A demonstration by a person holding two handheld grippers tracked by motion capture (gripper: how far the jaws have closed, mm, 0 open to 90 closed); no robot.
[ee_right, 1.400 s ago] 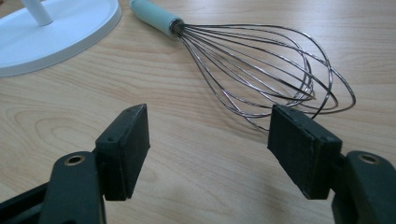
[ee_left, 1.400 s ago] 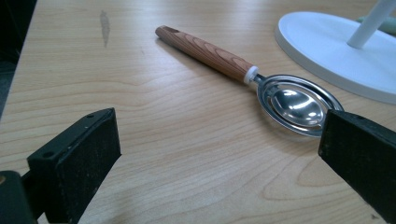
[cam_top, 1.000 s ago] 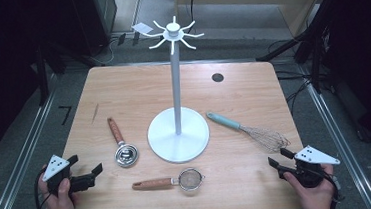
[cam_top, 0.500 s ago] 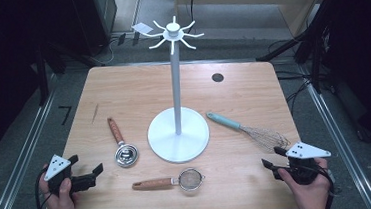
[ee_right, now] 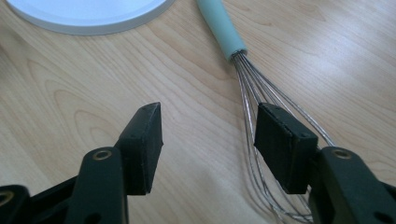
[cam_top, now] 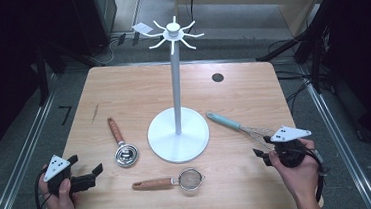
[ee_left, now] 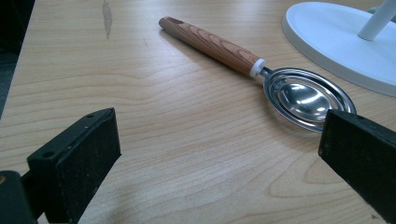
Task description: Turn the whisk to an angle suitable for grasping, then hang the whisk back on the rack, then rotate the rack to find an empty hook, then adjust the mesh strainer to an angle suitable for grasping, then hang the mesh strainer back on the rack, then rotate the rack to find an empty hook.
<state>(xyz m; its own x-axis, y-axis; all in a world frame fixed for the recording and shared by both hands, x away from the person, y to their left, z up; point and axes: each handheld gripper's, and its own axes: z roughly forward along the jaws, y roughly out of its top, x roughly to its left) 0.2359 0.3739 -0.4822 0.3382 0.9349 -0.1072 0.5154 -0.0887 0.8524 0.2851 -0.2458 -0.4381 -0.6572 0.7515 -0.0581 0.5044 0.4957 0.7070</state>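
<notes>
A whisk (cam_top: 235, 125) with a teal handle lies on the table right of the white hook stand (cam_top: 178, 135). My right gripper (cam_top: 261, 156) hovers just over its wire end, open. In the right gripper view the wires (ee_right: 252, 93) run under the right-hand jaw and along the edge of the gap of the right gripper (ee_right: 208, 123), and no pad presses on them; the jaws have just been closing a little. My left gripper (cam_top: 85, 165) rests at the front left, open wide and empty. In its own view the left gripper (ee_left: 219, 128) faces a wooden-handled metal scoop (ee_left: 303, 98).
A small strainer (cam_top: 172, 181) with a wooden handle lies near the front edge, and the scoop (cam_top: 120, 142) lies left of the stand's base. The stand's pole (cam_top: 175, 85) rises tall at mid-table with hooks on top. A dark round hole (cam_top: 217, 77) marks the back right.
My right gripper has moved left and away from the front edge, rising slightly, until it is over the whisk's wires. The left gripper has stayed put.
</notes>
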